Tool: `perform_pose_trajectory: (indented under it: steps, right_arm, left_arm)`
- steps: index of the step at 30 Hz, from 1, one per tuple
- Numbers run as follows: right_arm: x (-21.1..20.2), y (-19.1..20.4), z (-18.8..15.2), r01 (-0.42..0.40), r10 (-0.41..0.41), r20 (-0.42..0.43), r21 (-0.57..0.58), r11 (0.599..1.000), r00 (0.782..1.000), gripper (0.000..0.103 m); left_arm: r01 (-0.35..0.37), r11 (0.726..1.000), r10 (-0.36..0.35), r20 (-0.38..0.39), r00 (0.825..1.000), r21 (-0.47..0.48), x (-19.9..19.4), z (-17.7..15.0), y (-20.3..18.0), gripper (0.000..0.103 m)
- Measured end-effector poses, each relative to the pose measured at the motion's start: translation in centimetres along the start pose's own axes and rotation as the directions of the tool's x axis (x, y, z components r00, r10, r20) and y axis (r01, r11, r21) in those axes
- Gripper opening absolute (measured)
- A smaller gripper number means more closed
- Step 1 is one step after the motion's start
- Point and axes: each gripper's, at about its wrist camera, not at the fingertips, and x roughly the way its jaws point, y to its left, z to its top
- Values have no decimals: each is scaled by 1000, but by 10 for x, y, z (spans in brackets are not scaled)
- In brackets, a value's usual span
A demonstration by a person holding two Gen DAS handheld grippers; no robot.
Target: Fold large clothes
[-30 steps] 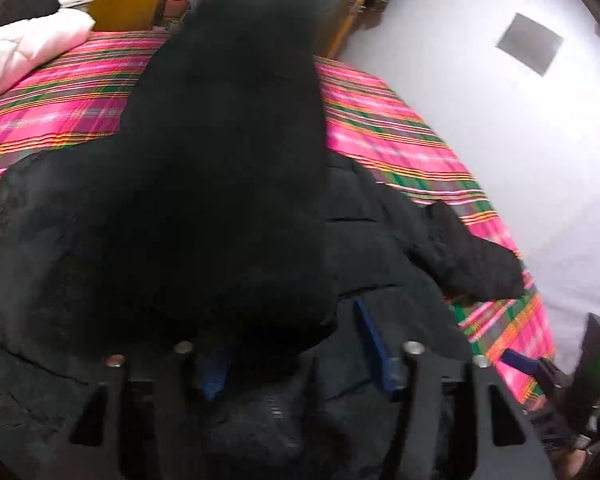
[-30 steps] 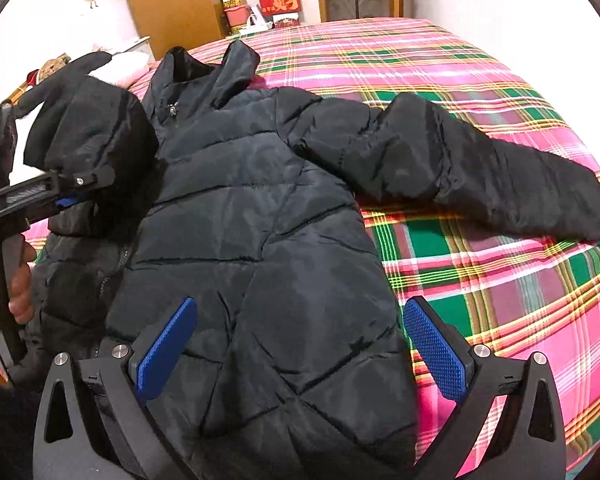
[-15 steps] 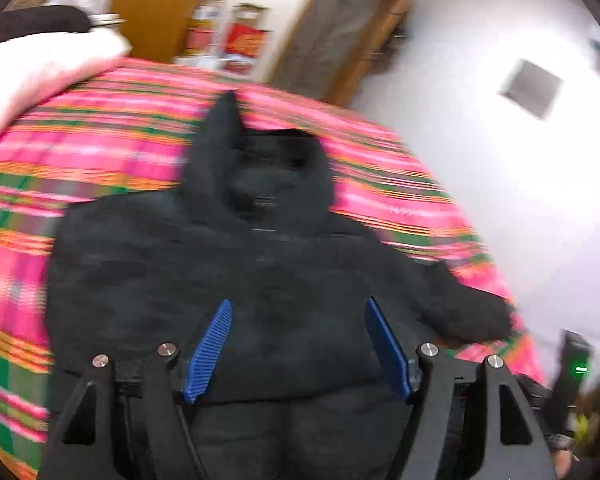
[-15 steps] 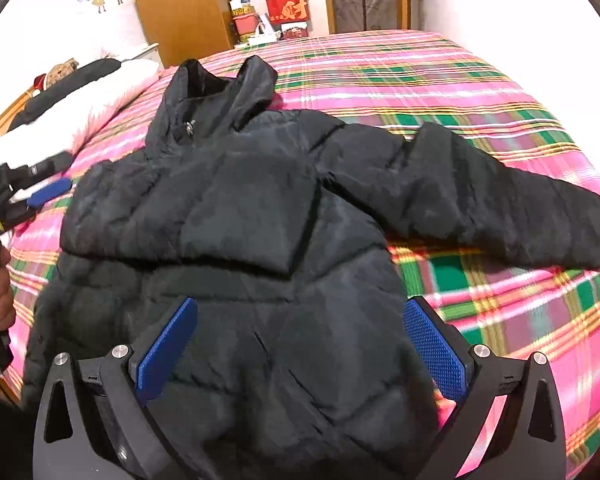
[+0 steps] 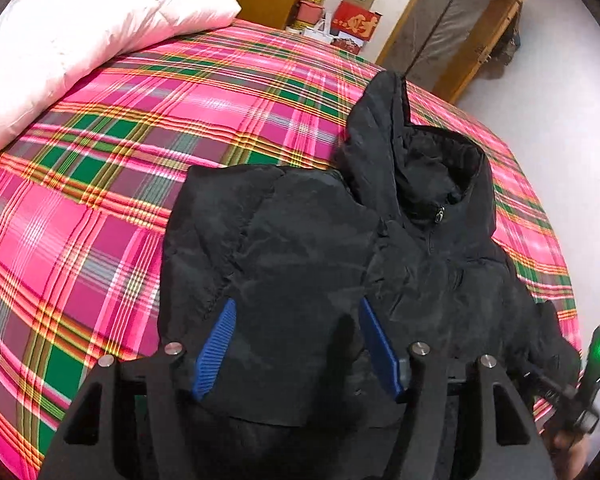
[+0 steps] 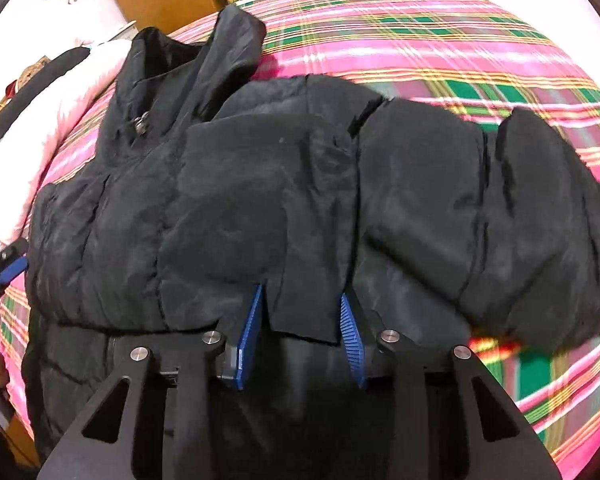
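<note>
A black puffer jacket (image 5: 420, 264) lies front-up on the plaid bed, hood toward the far side. One sleeve (image 5: 268, 248) is folded across its chest; in the right wrist view its cuff end (image 6: 268, 208) lies in front of the blue pads. The other sleeve (image 6: 500, 216) stretches out to the right over the bedspread. My left gripper (image 5: 296, 320) hovers open over the folded sleeve, holding nothing. My right gripper (image 6: 300, 300) is partly open, its pads either side of the folded sleeve's cuff, not pinching it.
The pink and green plaid bedspread (image 5: 120, 140) covers the bed. A white pillow (image 5: 60, 40) lies at the far left. A wooden cupboard, boxes (image 5: 352, 20) and a door stand behind the bed. A white wall runs along the right.
The left gripper carried the sleeve across the chest, let it go and drew back open. The right gripper moved in toward the folded cuff and its jaws narrowed.
</note>
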Motion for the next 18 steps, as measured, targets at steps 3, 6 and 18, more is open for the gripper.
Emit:
perform_pose_trajectory:
  steps: [3, 6, 18]
  right_arm:
    - [-27, 2, -5, 26, -26, 64, -11, 1000, 998, 39]
    - [-57, 4, -7, 85, -80, 196, -17, 996, 977, 41]
    - [52, 19, 43, 47, -42, 44, -123, 991, 998, 43]
  left_arm:
    - [14, 1000, -14, 30, 999, 9, -4, 6, 3, 65]
    - [-15, 998, 10, 82, 997, 56, -10, 15, 4, 65]
    - [-59, 996, 60, -12, 998, 63, 57, 18, 32, 67]
